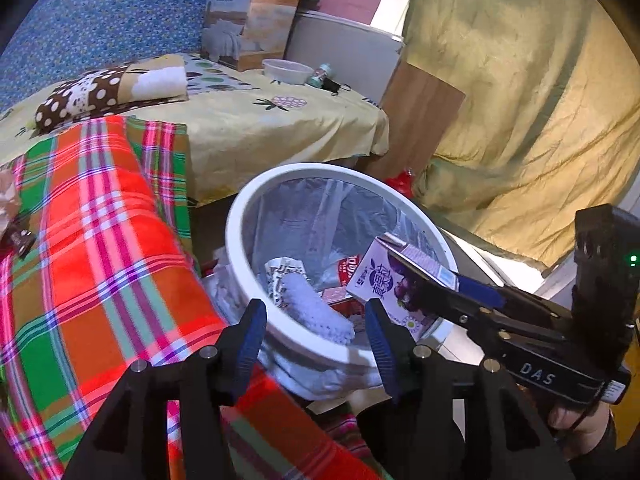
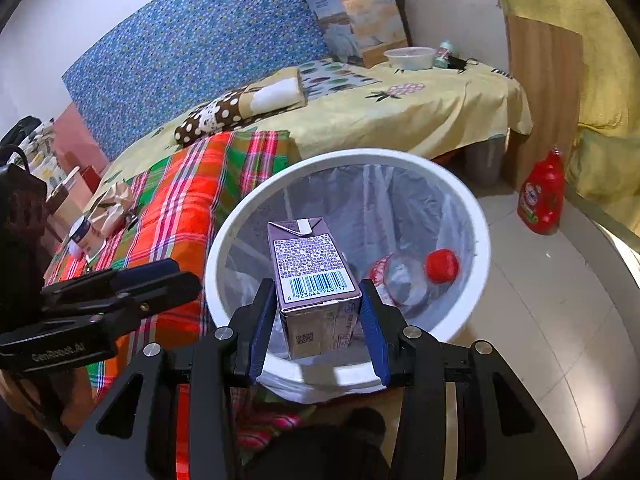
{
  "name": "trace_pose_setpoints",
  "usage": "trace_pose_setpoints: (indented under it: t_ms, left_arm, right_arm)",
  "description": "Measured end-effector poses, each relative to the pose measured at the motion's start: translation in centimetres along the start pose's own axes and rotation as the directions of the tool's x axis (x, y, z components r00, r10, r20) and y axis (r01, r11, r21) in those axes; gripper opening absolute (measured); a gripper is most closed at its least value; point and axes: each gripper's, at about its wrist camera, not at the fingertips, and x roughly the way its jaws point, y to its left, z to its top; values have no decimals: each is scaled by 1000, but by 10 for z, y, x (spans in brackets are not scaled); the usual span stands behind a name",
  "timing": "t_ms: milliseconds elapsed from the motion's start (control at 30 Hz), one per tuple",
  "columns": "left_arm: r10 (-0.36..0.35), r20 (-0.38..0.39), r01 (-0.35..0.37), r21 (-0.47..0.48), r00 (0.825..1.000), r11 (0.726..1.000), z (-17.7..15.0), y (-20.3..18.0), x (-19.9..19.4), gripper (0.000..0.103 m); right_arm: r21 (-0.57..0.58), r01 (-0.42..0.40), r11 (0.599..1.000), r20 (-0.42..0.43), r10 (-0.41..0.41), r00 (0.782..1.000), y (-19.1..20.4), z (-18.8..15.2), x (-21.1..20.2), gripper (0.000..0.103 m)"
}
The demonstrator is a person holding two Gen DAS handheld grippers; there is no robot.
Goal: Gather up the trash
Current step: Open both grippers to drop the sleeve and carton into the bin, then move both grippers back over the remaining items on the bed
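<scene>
A white trash bin [image 1: 240,256] with a clear liner stands beside the bed and holds wrappers and a bottle. My right gripper [image 2: 318,316] is shut on a purple drink carton [image 2: 312,272] and holds it over the bin's [image 2: 476,264] opening. In the left wrist view the carton [image 1: 384,280] sits in the right gripper [image 1: 448,280] above the bin's right rim. My left gripper [image 1: 316,332] is open and empty over the bin's near rim. It shows at the left in the right wrist view [image 2: 132,284].
A plaid blanket [image 1: 100,240] covers the bed to the left, with crumpled brown paper [image 2: 114,206] and a small cup [image 2: 84,236] on it. A red bottle [image 2: 542,196] stands on the tiled floor right of the bin. A plastic bowl [image 2: 410,58] sits on the far table.
</scene>
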Motion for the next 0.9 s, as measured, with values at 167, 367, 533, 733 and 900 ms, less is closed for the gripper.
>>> trace_pose_setpoints:
  t_ms: [167,367,533,733,900]
  left_arm:
    - [19,19,-18,-29,1000,999,-3,11,-14,51]
    - [50,65,-45,-64,997,997,-8,18,-36,51]
    - [71,101,-62,-88,992,994,-15,25,-57,51]
    - [109,93,-97,-125,990,987,-28,35,-75,51]
    - [138,93,-122,-157,986,980,-40,46,-91,51]
  right_arm:
    - [-19,-8,1000,-3,8,1000,6,-1,0,59]
    - [-19,-7,1000,16,7,1000,8,2,-9,65]
    - [-42,-40,998,40,42,998,21,1,-20,65]
    - [-91,-86,992,60,92,994,46,-1,-27,65]
    - [-122,-120,985,60,128,990,62,-2,-27,65]
